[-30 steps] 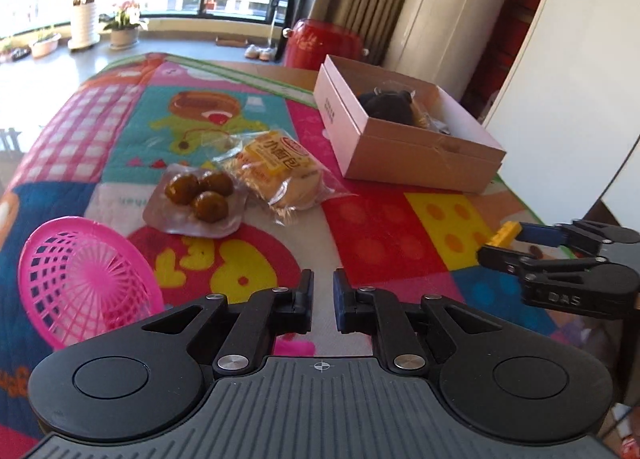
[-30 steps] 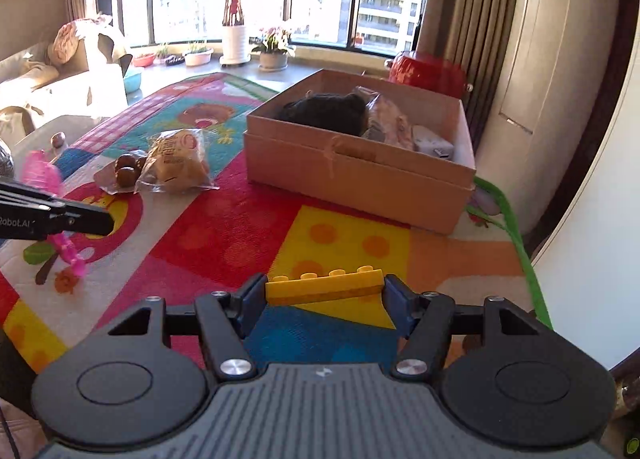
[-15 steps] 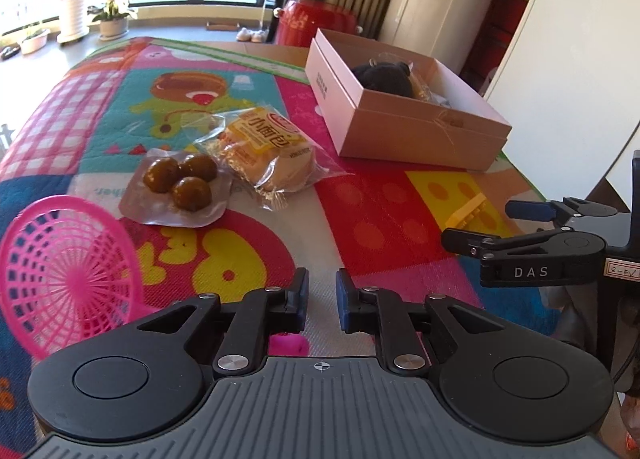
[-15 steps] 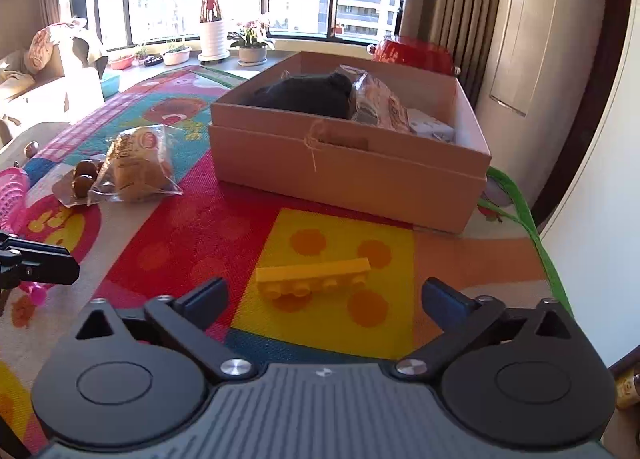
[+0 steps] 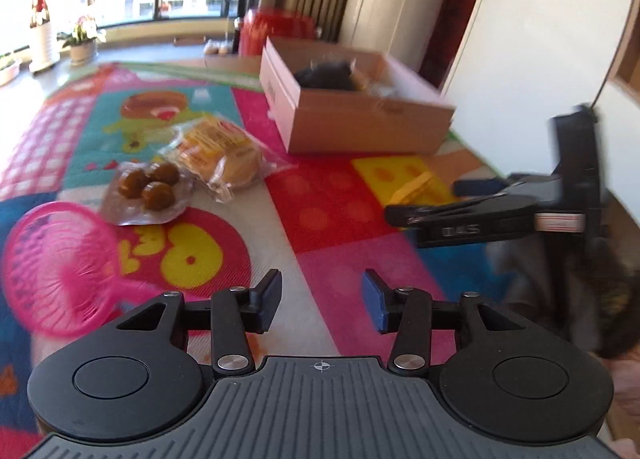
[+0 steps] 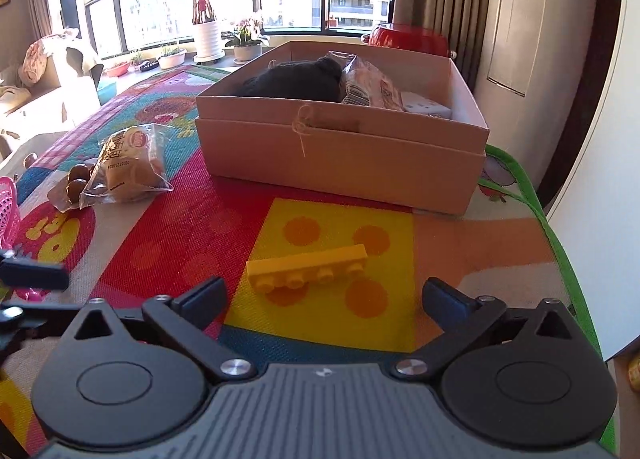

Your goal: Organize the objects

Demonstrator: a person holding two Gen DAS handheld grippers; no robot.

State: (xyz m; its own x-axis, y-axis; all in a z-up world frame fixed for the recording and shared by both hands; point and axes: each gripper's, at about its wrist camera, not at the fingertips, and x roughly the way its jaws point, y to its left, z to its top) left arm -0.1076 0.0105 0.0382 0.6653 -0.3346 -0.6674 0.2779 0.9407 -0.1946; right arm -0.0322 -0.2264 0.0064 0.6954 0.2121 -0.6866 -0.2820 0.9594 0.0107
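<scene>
On colourful mat, right gripper (image 6: 323, 301) stood wide, nothing between pads; yellow brick (image 6: 307, 268) lay loose just past them at 12 o'clock. Left gripper (image 5: 322, 302) had just been opening, stood part-open, empty. Pink basket (image 5: 56, 267) at 9 o'clock. Bun packet (image 6: 128, 167) at 10 o'clock. Cardboard box (image 6: 340, 147) farther, 12 o'clock.

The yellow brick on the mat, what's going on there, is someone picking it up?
A person holds tongs in each hand over a colourful mat. The right tongs have just opened and stand wide, empty, with the yellow brick lying free on the mat just ahead. The left tongs have been opening too, nothing between them. The cardboard box already holds several items.
</scene>
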